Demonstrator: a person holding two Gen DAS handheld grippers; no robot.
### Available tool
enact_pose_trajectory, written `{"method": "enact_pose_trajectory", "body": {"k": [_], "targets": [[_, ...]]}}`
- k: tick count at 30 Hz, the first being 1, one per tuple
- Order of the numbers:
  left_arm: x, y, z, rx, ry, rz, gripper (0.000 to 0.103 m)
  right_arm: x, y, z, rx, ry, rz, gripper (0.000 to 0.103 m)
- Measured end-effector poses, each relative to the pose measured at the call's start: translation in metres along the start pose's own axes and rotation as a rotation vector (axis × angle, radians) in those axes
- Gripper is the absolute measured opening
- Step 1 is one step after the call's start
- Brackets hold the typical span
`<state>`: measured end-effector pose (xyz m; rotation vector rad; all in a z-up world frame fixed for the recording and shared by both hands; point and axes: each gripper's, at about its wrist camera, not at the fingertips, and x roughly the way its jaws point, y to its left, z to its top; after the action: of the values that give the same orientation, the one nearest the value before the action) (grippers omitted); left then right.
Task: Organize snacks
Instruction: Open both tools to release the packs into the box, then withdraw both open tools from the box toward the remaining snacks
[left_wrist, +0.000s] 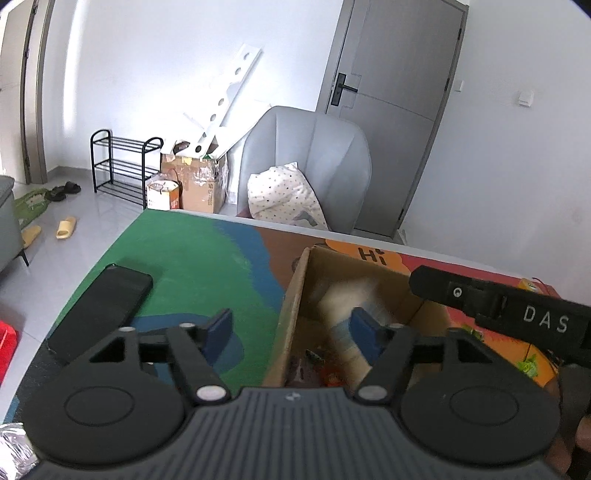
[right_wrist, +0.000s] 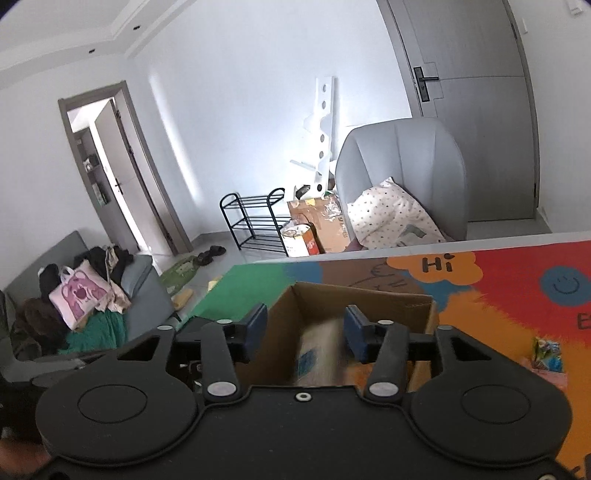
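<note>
Over the open cardboard box both grippers hang close together, and the pale snack packet shows as a blur inside it, seemingly mid-drop. The left gripper has its blue pads spread wide with nothing pressed between them; one pad sits over the mat, the other over the box mouth. The right gripper is likewise parted, its pads not touching the packet below.

Biggest risk, to my eye: the box is light corrugated card with thin walls and raw edges, so a finger catching its rim on the way out could drag or tip it across the table mat. Next, the two tools are crowded, the right one's black body reaching across the left camera's view, so a careless pull-back could knock them together. The packet looks long, soft and crinkly, cream with a blue patch; it may land standing on end against the wall rather than lying flat on the darker wrappers at the bottom. A phone, glossy black and slab-flat, lies near the table edge by the left gripper and could be nudged off. Smallest, a green foil snack waits loose on the orange part of the mat, slippery and easy to crush.
</note>
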<state>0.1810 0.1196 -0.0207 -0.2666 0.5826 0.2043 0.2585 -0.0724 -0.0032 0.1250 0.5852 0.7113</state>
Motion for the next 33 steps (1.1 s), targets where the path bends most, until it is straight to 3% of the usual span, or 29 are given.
{"method": "enact_pose_trajectory", "body": {"k": [4,8,18,25,33], "targets": [[0.000,-0.003,-0.003,0.003,-0.001,-0.004,0.081,-0.008,-0.007,-0.002,0.012,0.010,-0.024,0.061],[-0.003,-0.009,-0.003,0.012,-0.005,-0.013,0.088,-0.024,-0.016,-0.006,0.012,-0.003,-0.066,0.076],[-0.009,-0.026,-0.005,0.029,0.017,0.008,0.093,-0.061,-0.046,-0.016,0.049,-0.021,-0.130,0.093],[-0.014,-0.044,-0.010,0.067,0.011,-0.006,0.103,-0.079,-0.057,-0.023,0.056,-0.032,-0.173,0.101],[-0.016,-0.064,-0.019,0.078,0.017,-0.058,0.103,-0.104,-0.074,-0.033,0.077,-0.038,-0.223,0.103]]}}
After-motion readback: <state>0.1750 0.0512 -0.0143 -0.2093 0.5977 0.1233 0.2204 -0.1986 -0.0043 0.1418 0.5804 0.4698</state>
